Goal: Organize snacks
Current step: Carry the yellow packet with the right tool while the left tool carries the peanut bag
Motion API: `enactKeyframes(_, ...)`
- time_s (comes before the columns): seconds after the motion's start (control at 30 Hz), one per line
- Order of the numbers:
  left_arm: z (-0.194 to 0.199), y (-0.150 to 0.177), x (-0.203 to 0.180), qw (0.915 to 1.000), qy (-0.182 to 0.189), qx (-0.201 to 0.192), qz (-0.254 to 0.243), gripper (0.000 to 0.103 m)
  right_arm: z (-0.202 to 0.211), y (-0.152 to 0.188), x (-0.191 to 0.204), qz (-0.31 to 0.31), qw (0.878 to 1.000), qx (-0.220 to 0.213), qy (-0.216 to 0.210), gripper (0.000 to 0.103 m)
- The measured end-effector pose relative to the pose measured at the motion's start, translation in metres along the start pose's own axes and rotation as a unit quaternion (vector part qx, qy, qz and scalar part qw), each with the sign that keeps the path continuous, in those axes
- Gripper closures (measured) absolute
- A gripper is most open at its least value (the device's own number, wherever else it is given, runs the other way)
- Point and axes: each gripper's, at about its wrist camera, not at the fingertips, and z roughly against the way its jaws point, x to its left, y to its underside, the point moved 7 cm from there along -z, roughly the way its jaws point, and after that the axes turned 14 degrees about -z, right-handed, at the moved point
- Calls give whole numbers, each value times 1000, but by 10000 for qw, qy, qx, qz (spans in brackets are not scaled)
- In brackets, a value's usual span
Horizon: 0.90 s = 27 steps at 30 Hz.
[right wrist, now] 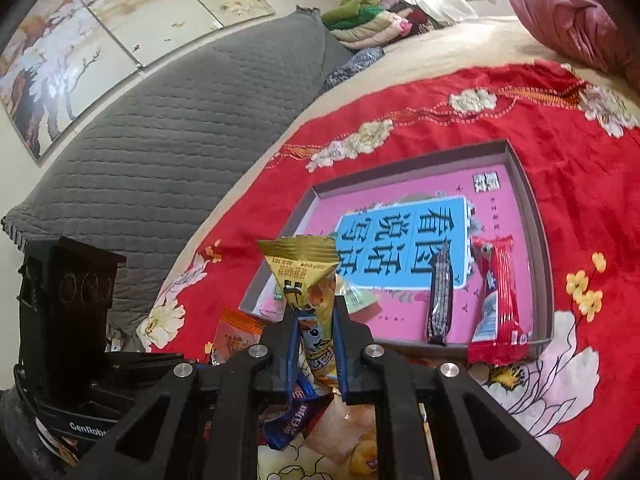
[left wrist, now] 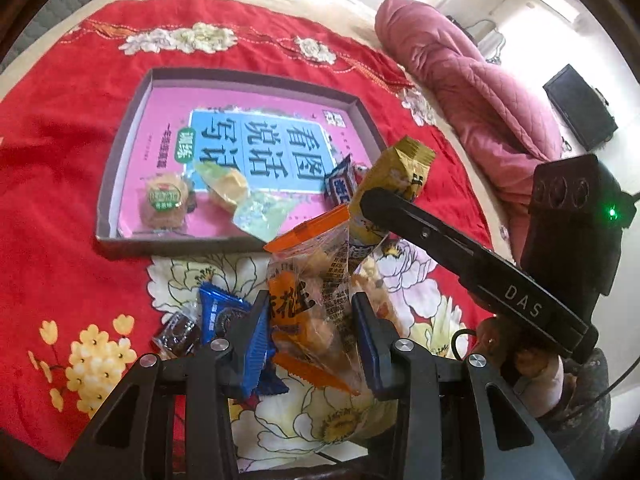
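My left gripper (left wrist: pixel 310 312) is shut on an orange-and-clear snack bag (left wrist: pixel 308 280) just in front of the pink box lid (left wrist: pixel 120 140). My right gripper (right wrist: pixel 314 320) is shut on a yellow snack packet (right wrist: pixel 308 276), held up near the lid's corner (right wrist: pixel 320 196); it shows in the left wrist view (left wrist: pixel 396 184) too. Inside the lid lie a round pastry (left wrist: pixel 164 200), pale green candies (left wrist: pixel 240 196), a dark bar (right wrist: pixel 440 296) and a red packet (right wrist: pixel 496 300). A blue cookie packet (left wrist: pixel 228 312) and a dark candy (left wrist: pixel 178 334) lie on the cloth.
A red floral cloth (left wrist: pixel 60 128) covers the bed. A pink quilted cushion (left wrist: pixel 460 64) lies at the far right and a grey quilted headboard (right wrist: pixel 160 128) to the left. More wrapped snacks (right wrist: pixel 296 428) are piled beneath the right gripper.
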Motion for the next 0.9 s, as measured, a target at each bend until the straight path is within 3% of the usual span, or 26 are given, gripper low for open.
enactKeyframes(0.9,35,-47,33,9963,-479,-670,265,62,40,-37,-5,-257,9958,-848,-222,88)
